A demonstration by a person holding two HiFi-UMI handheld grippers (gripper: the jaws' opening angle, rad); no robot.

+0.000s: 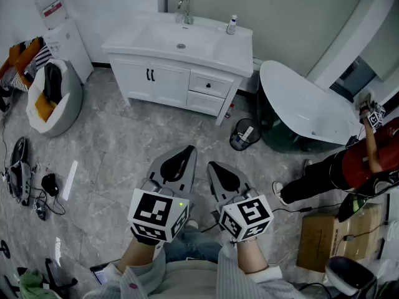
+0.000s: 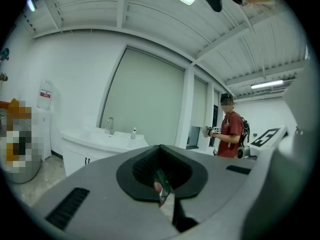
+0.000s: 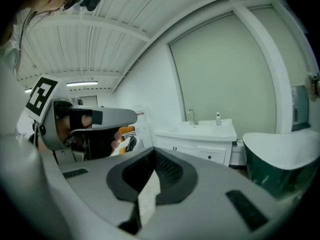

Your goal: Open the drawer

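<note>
Head view: at twelve o'clock the vanity [image 1: 140,80] drawer [image 1: 209,86] sits shut, well apart from my left gripper [image 1: 187,151] and right gripper [image 1: 214,168], both closed on nothing, so opening hasn't begun.

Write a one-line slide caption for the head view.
Both shut and empty, the left gripper and right gripper are held well short of the white vanity, its drawers closed.

Head view is looking steeply down from standing height; both gripper views are looking low and level, all sharing the far vanity cabinet [image 1: 159,80].
</note>
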